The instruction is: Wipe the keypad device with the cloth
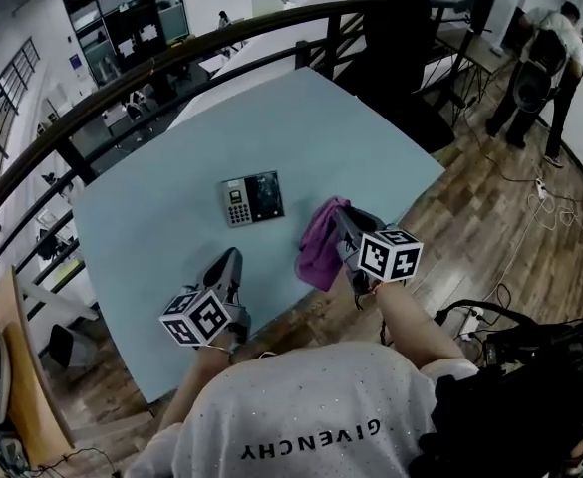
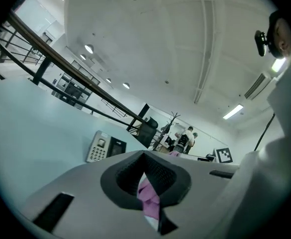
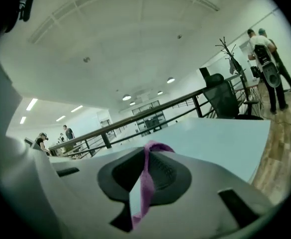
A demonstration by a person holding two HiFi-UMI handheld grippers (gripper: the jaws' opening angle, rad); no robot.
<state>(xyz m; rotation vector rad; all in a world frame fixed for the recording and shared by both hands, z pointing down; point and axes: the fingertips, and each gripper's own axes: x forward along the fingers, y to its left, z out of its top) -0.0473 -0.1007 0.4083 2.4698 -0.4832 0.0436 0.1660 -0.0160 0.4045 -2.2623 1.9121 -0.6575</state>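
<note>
The keypad device (image 1: 252,199), grey with a dark screen half, lies flat mid-table on the pale blue table (image 1: 142,217). To its right and nearer me, my right gripper (image 1: 339,219) is shut on the purple cloth (image 1: 320,244), which hangs bunched under the jaws just above the table. In the right gripper view a cloth strip (image 3: 155,146) runs through the closed jaws. My left gripper (image 1: 231,262) hovers below the keypad, jaws together, with no cloth on it in the head view. The left gripper view has the keypad (image 2: 99,146) ahead at left; a pink sliver shows in the jaw slit.
A dark curved railing (image 1: 171,78) borders the table's far side. A black office chair (image 1: 401,38) stands past the far right corner. Two people (image 1: 550,58) stand at the top right on the wooden floor (image 1: 490,217). The table's near edge runs just under both grippers.
</note>
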